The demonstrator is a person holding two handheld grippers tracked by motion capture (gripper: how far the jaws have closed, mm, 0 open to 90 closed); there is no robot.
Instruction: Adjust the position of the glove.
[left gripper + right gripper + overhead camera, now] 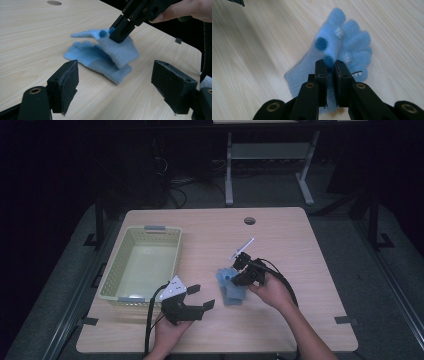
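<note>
Left tool hangs low over the worktop, jaws wide apart w/ nothing between them, just right of the basket's near corner. Its grey plate sits on top and the cable trails back toward the person.

Taking the green basket as landmark: it stands at the left side of the worktop, and nothing is visible inside it. To the right of it, near the middle, lie two light blue gloves, one on top of the other. The upper glove has dark blue pompoms. Right tool is closed on the upper glove and raises its edge off the lower one. Behind the gloves, farther from the basket, lies a thin pale stick-like thing; what it is I cannot tell.
</note>
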